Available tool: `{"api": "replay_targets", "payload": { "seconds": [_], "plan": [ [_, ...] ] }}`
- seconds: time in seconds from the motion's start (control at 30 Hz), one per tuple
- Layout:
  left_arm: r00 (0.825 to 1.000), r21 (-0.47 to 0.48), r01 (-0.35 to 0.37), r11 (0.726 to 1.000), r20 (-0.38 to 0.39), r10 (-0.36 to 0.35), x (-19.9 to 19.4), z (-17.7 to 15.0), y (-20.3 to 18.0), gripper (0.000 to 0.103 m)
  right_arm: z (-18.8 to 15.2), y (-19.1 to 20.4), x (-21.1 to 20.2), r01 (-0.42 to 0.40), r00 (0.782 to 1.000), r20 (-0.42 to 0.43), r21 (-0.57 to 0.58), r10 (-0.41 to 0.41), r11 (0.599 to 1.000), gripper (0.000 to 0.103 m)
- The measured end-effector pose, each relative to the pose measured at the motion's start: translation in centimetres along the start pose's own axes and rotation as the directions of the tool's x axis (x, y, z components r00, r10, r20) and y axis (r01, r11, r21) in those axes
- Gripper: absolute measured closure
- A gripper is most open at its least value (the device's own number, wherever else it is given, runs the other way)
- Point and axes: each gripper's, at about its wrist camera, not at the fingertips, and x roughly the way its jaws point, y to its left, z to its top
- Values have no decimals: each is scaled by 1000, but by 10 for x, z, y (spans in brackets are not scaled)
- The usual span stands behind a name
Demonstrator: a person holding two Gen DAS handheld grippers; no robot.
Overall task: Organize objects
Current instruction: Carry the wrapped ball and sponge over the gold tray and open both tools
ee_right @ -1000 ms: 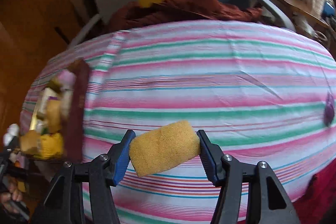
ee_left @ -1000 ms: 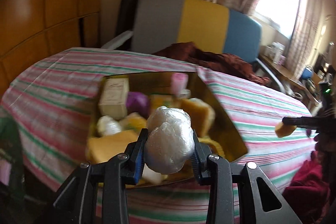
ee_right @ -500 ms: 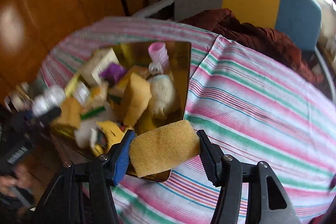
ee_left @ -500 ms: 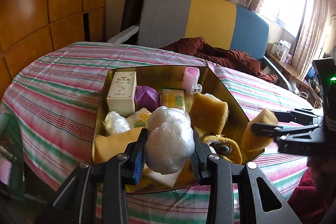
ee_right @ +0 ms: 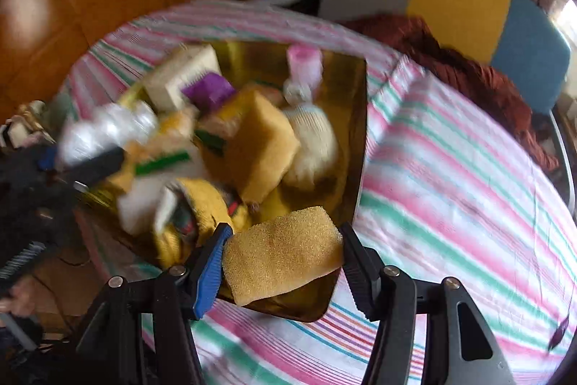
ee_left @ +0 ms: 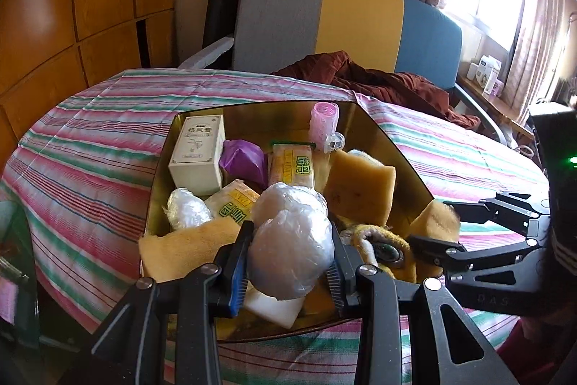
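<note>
Gold shallow cardboard tray (ee_left: 393, 147) sits on the striped pink-and-green cloth (ee_left: 83, 147) covering the tabletop, and it is already crowded: a white rectangular carton (ee_left: 198, 150), a big yellow foam block (ee_left: 360, 190), a purple crumpled wrapper (ee_left: 243, 159), a pink ribbed plastic roller (ee_left: 324, 119) and more soft odds and ends. It looks light and thin-walled, so a push on its rim would likely slide or tip it.

Next in size, the clear-plastic-wrapped white ball (ee_left: 290, 248) is pinched between the jaws of the left gripper (ee_left: 288, 267), held over the tray's near edge. Its film looks slick and crinkly and the filling soft, so a hold across its widest part seems safest.

Smallest, the yellow coarse-pored sponge piece (ee_right: 283, 253) is squeezed end to end by the right gripper (ee_right: 283, 262), just above the tray's near corner. Judging by its open pores it is very light and springy, unlikely to be harmed if let fall.
</note>
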Motion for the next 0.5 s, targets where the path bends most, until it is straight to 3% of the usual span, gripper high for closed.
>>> {"api": "replay_targets", "payload": {
  "seconds": [0.27,0.33,0.5],
  "plan": [
    [1000,13,0,1000,-11,0,12,5,-9,65,-5,-2,-3,-28,999,35,39,26,999,36],
    [1000,11,-2,1000,-18,2,15,6,-10,65,-5,-5,-8,-22,998,62,51,19,998,24],
    [999,17,-3,1000,-32,3,24,7,-13,65,-7,-13,-19,-29,995,98,88,20,996,23]
  ]
}}
